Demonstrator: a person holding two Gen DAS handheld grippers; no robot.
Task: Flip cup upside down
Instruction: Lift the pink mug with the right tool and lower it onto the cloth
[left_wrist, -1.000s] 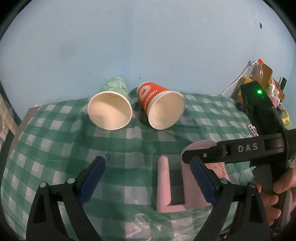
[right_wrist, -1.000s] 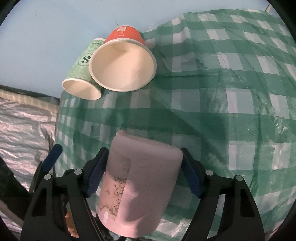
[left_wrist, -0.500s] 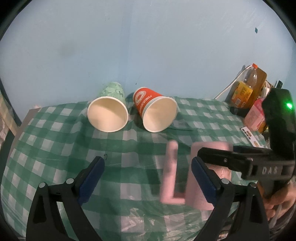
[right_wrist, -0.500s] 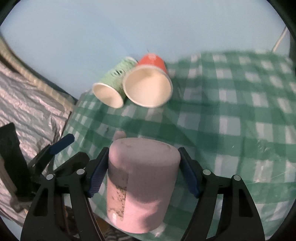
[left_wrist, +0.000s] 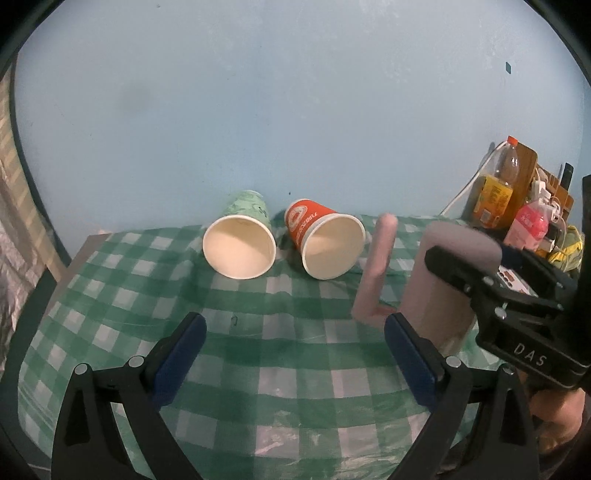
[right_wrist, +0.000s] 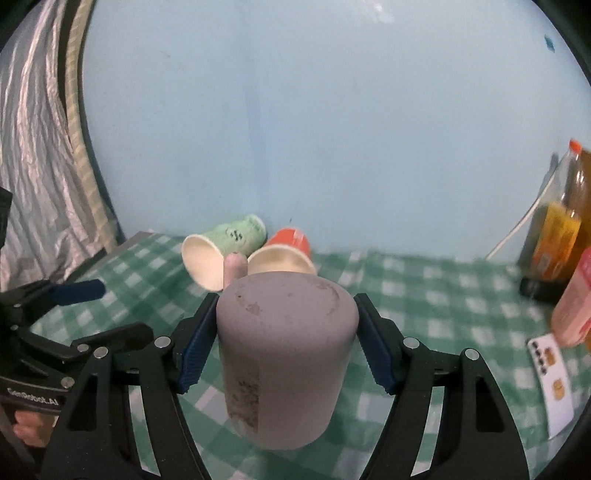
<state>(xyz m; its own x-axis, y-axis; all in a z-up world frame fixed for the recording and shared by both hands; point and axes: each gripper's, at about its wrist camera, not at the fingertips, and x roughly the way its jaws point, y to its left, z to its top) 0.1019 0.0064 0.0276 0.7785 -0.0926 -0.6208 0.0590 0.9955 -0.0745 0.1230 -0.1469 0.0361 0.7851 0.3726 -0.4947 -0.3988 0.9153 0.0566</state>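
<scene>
My right gripper (right_wrist: 284, 354) is shut on a pink mug (right_wrist: 284, 347), which stands base up and rim down, over the green checked tablecloth (right_wrist: 424, 317). In the left wrist view the mug (left_wrist: 439, 295) is at the right with its handle (left_wrist: 376, 269) pointing left, held by the right gripper (left_wrist: 491, 291). My left gripper (left_wrist: 291, 350) is open and empty, left of the mug. A green paper cup (left_wrist: 243, 240) and an orange paper cup (left_wrist: 325, 240) lie on their sides near the wall.
Bottles (left_wrist: 498, 188), a pink bottle (left_wrist: 526, 225) and cables crowd the table's far right. A white card (right_wrist: 554, 376) lies at the right. A blue wall (left_wrist: 295, 110) is behind the table. Silver foil (right_wrist: 33, 166) hangs at the left.
The right gripper has turned the mug from lying tilted to standing base up and raised it. The left gripper has pulled back slightly and stays open.
</scene>
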